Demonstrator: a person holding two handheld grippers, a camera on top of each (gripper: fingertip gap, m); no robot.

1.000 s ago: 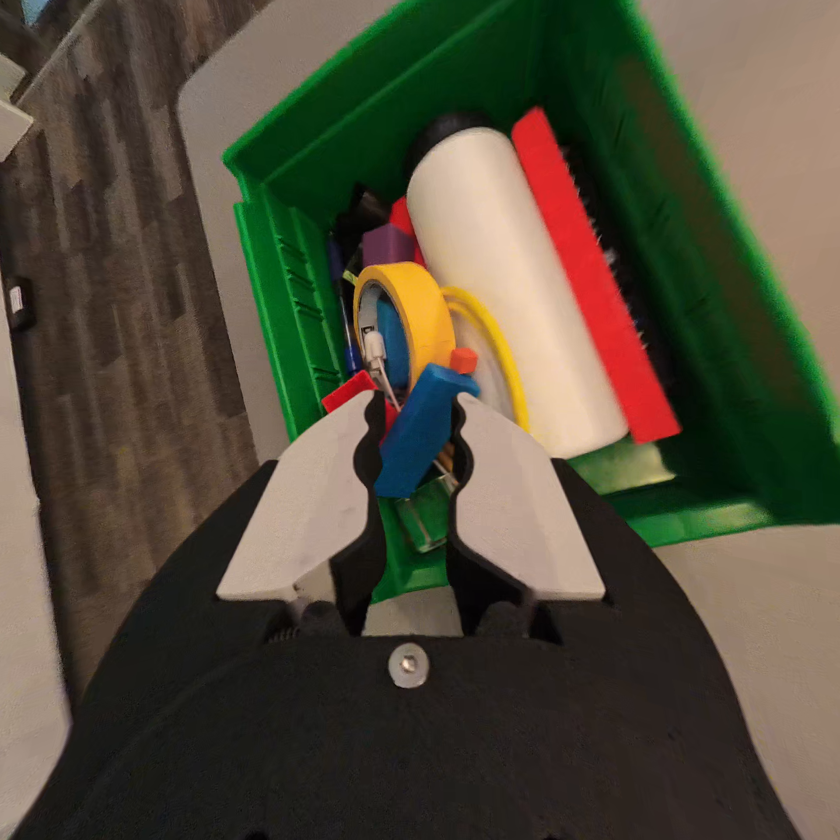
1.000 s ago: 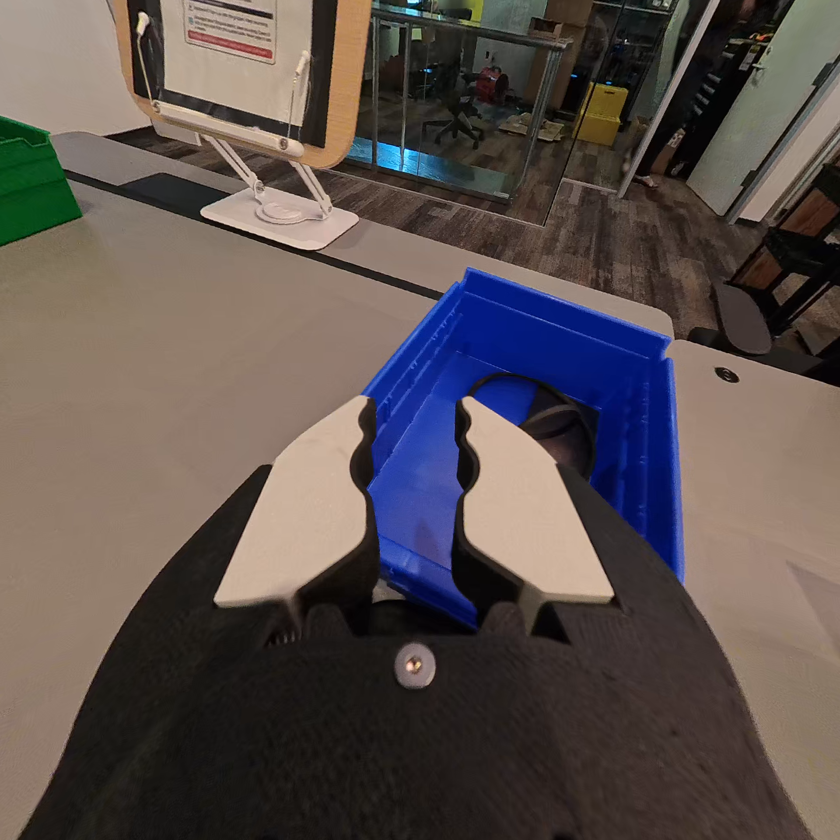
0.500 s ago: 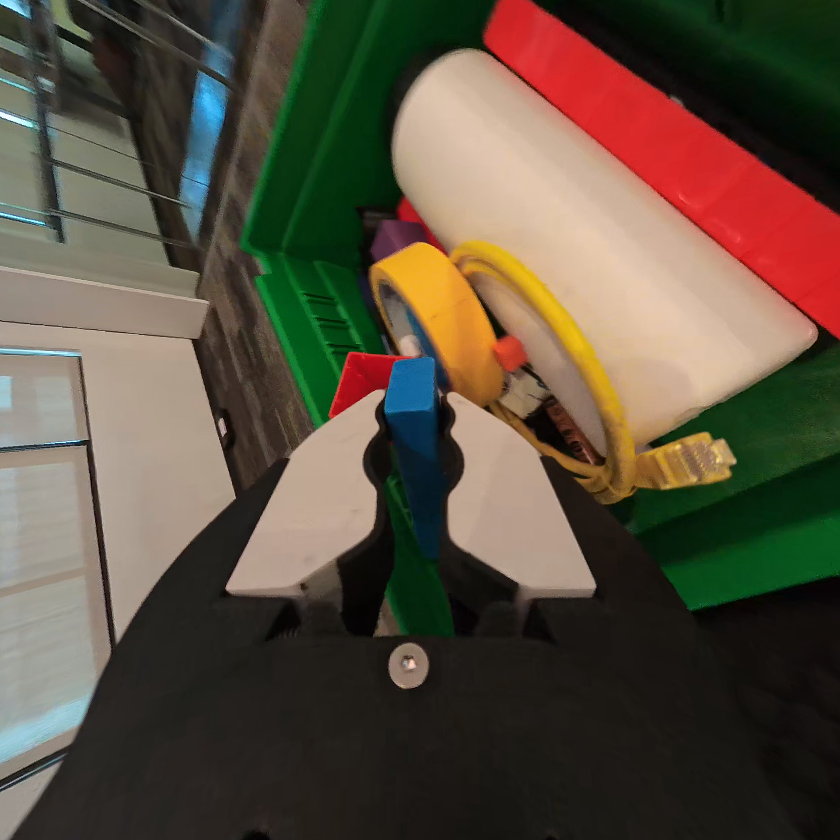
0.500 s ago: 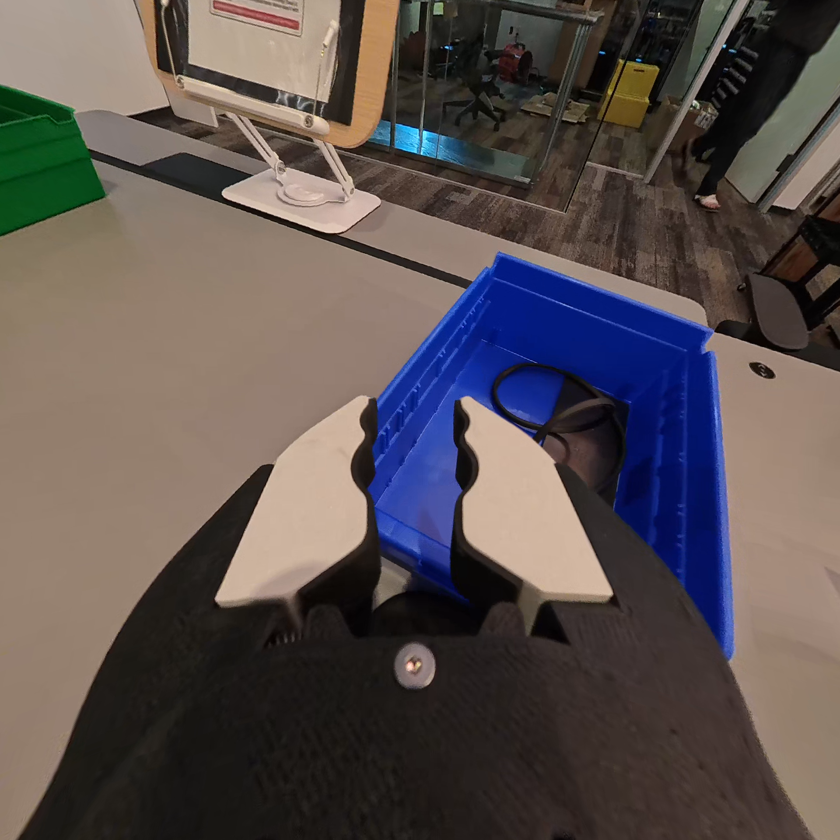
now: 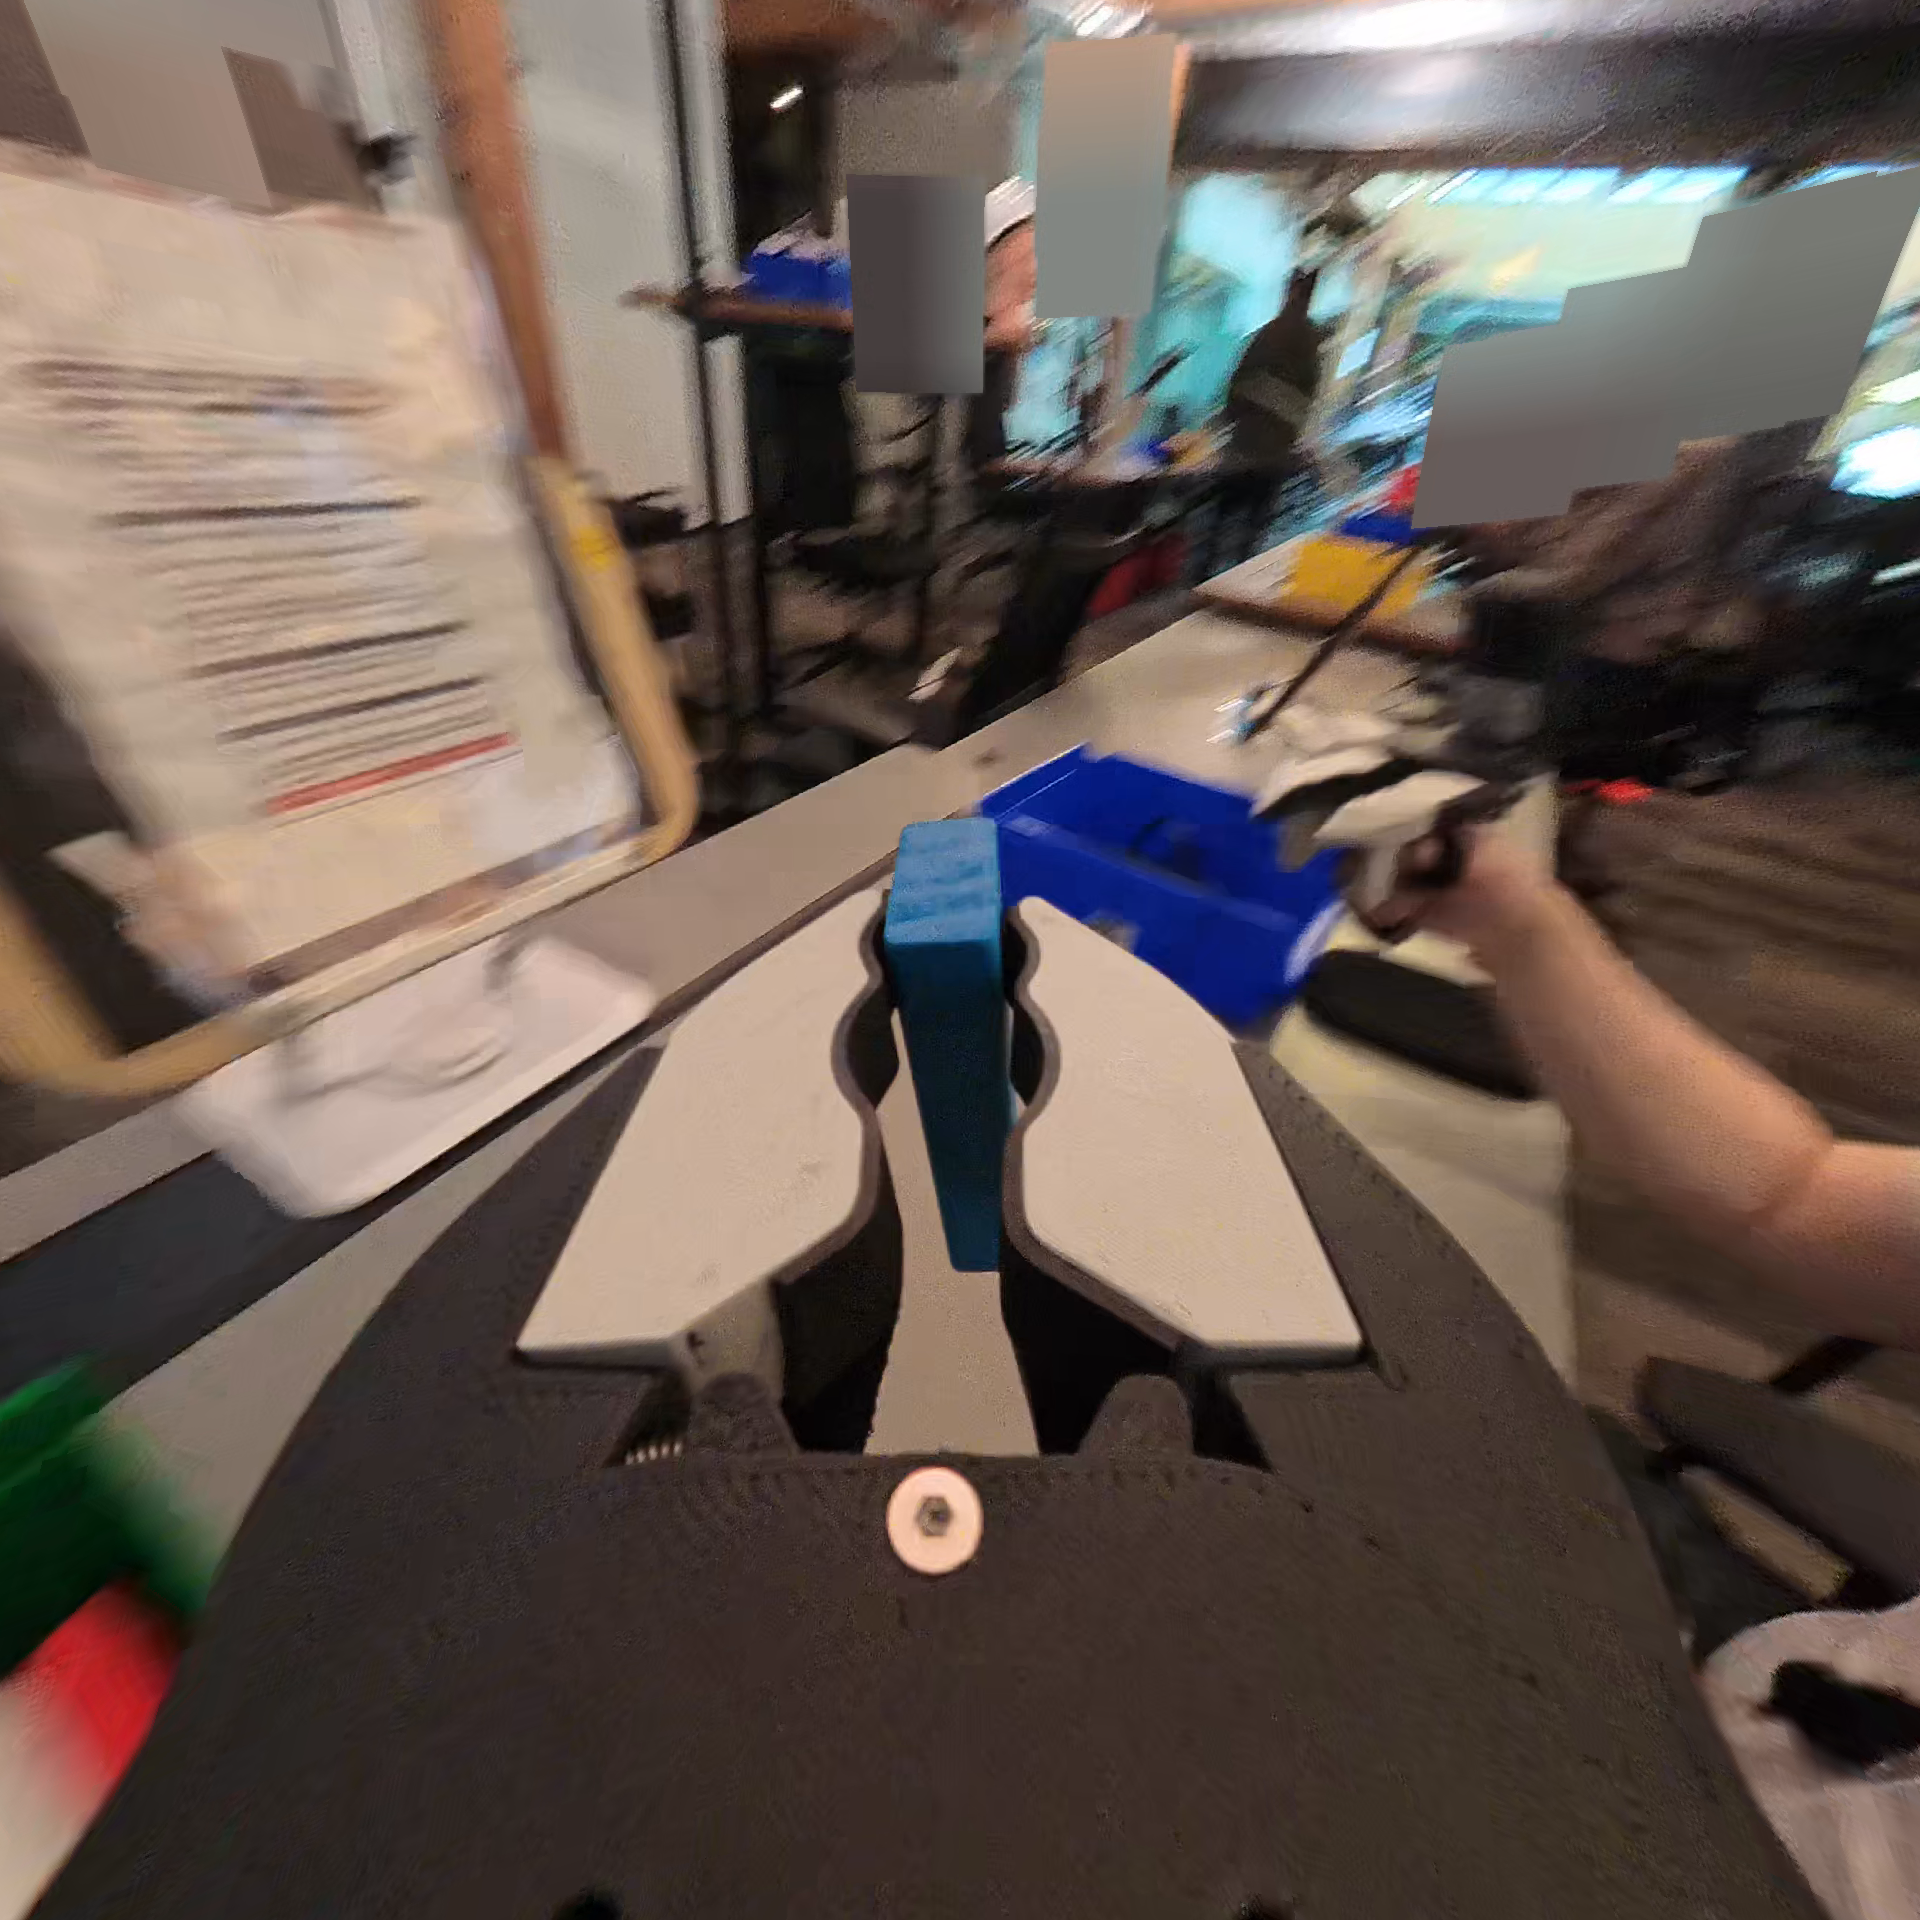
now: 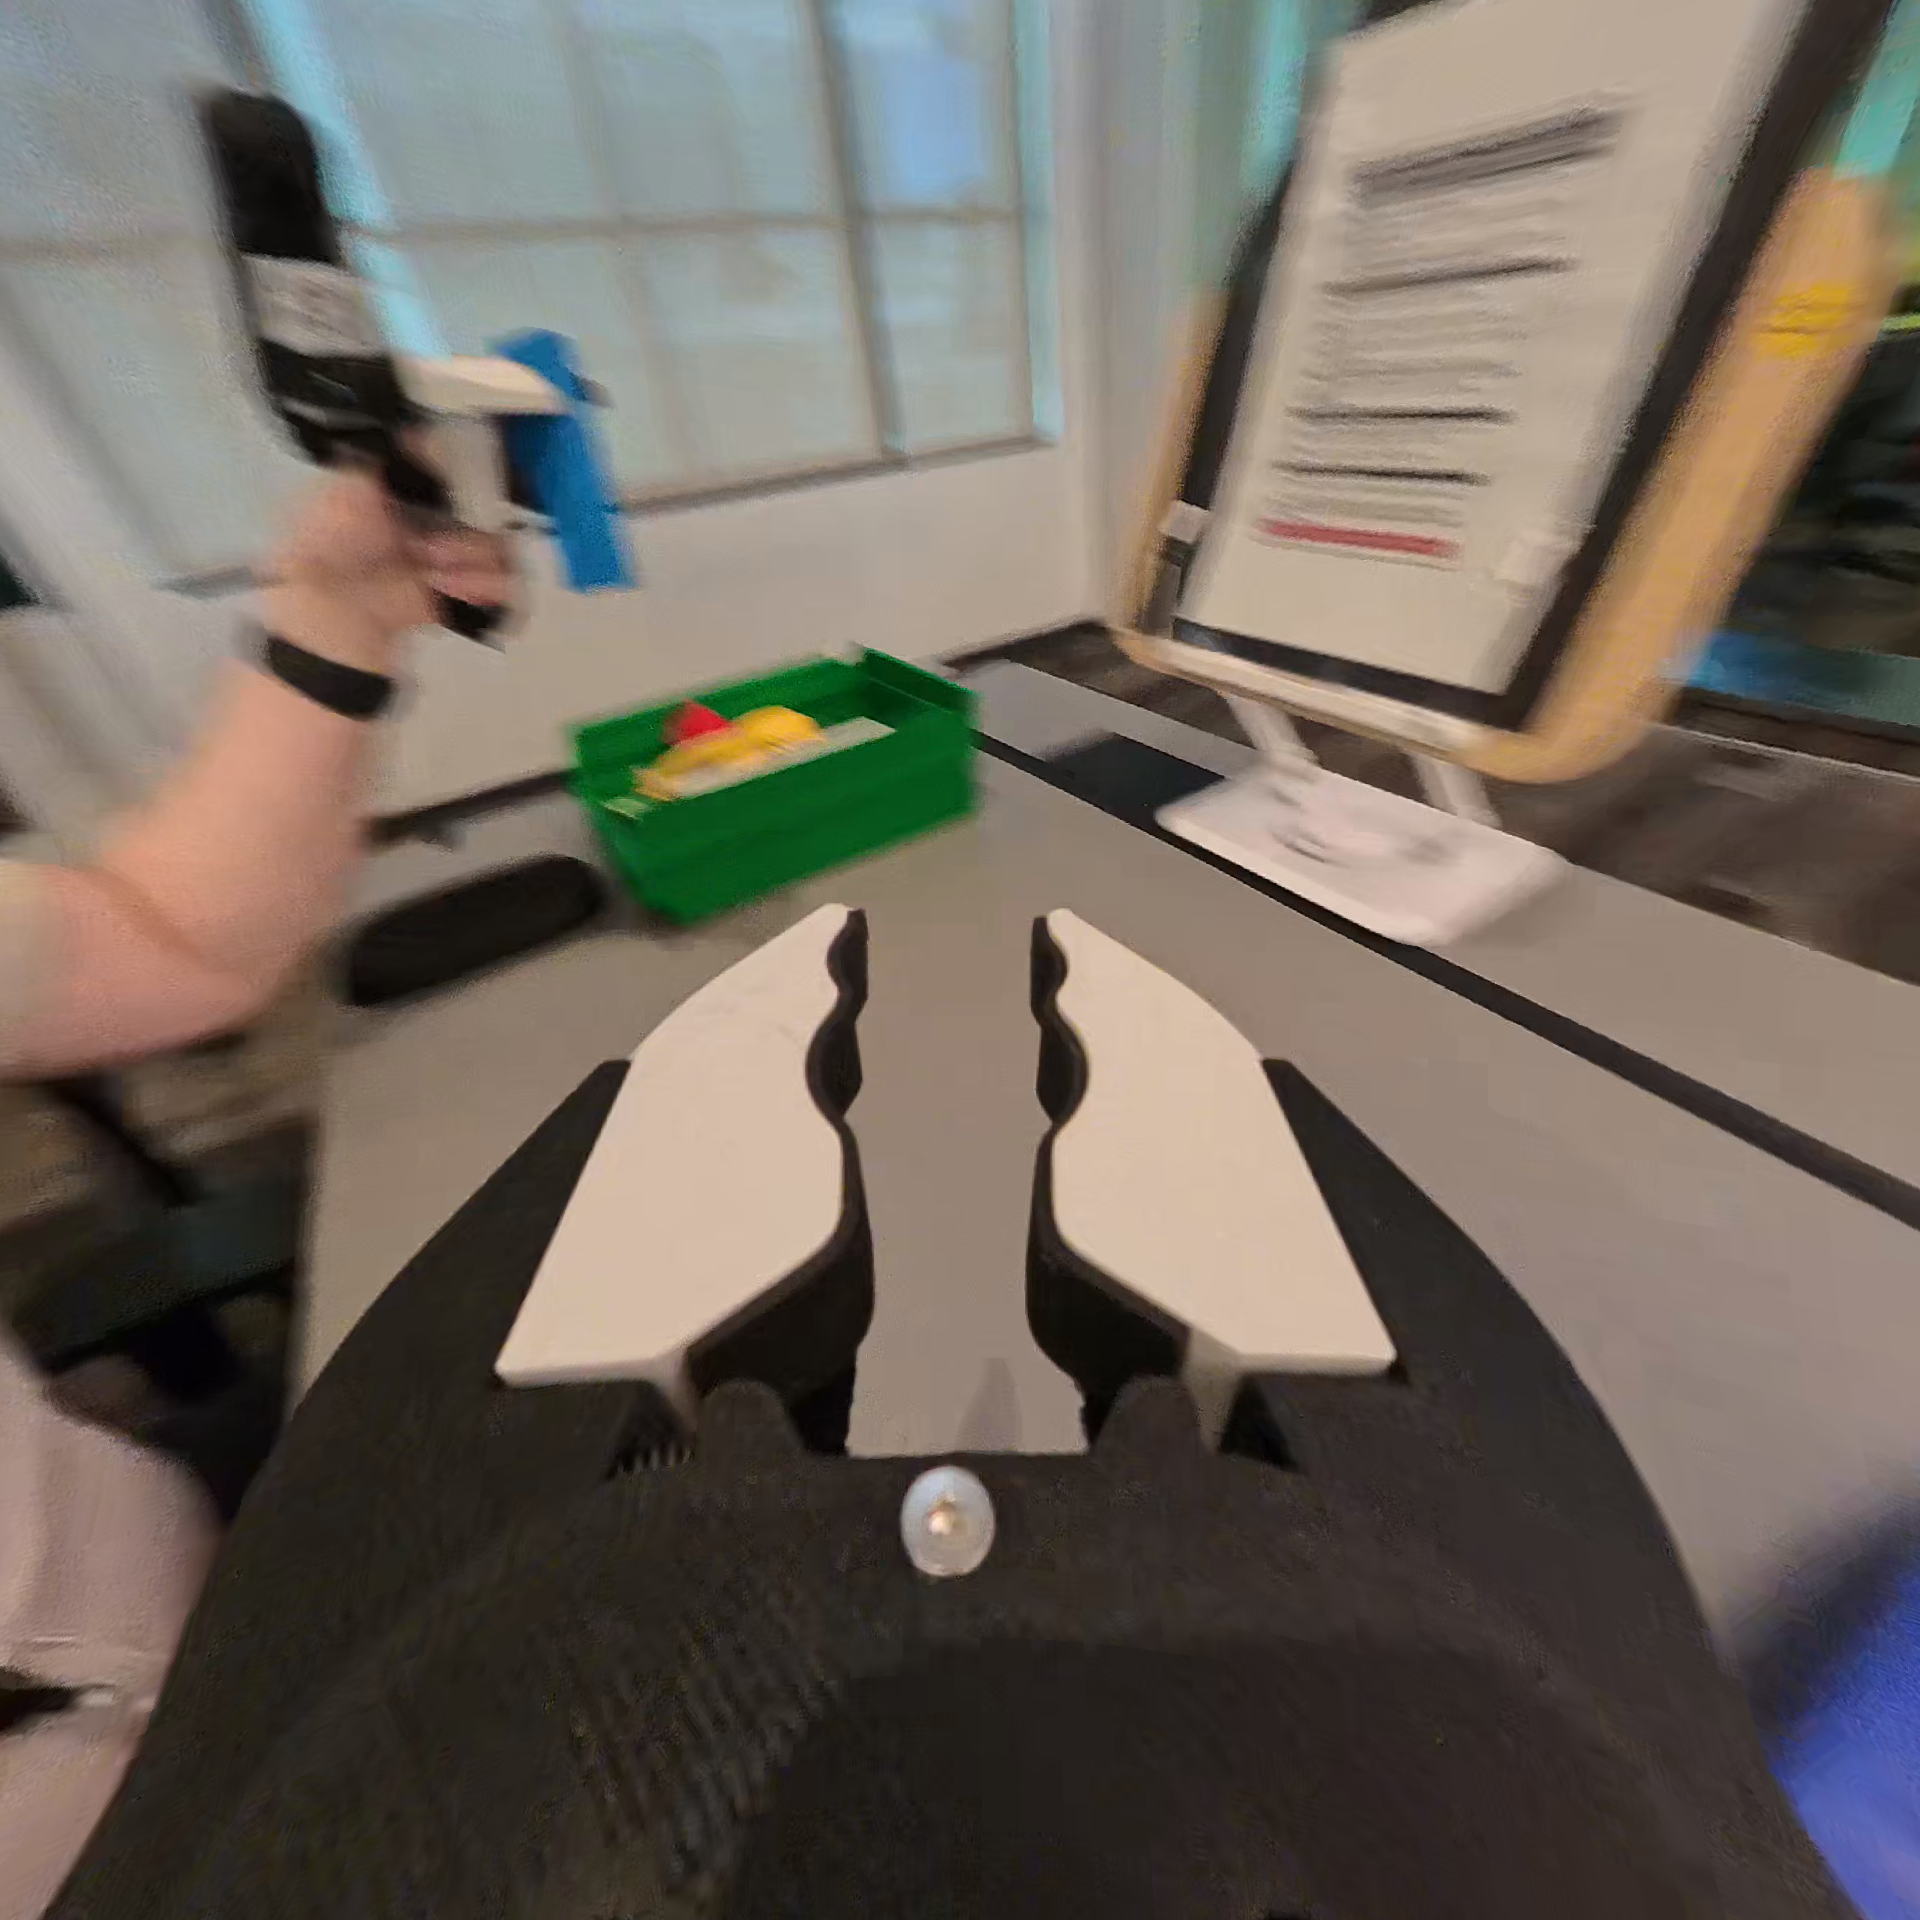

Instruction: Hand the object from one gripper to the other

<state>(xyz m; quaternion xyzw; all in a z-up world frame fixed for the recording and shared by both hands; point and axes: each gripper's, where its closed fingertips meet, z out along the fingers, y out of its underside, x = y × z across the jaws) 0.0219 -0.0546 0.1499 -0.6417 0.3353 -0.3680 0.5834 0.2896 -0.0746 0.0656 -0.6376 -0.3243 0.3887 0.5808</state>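
Observation:
My left gripper [image 5: 943, 925] is shut on a blue block [image 5: 948, 1029], which stands upright between its pads and sticks out past the fingertips. The right wrist view shows the same gripper [image 6: 520, 436] raised at the upper left with the blue block [image 6: 571, 468] hanging from it. My right gripper [image 6: 945, 935] is open with nothing between its fingers, above the grey table [image 6: 1143, 935]. It also shows far right in the left wrist view [image 5: 1361, 821], over the blue bin [image 5: 1143, 883].
A green bin [image 6: 779, 800] with yellow and red items stands on the table behind my right fingers. A framed sign on a white stand [image 6: 1507, 416] is at the back right. A person's arms [image 5: 1662, 1091] hold both grippers. All views are motion-blurred. My right fingertips sit around 30 centimeters from my left ones.
My left gripper has lifted the blue block out of the green bin and swung right toward the blue bin. My right gripper has turned left, away from the blue bin, toward the green bin.

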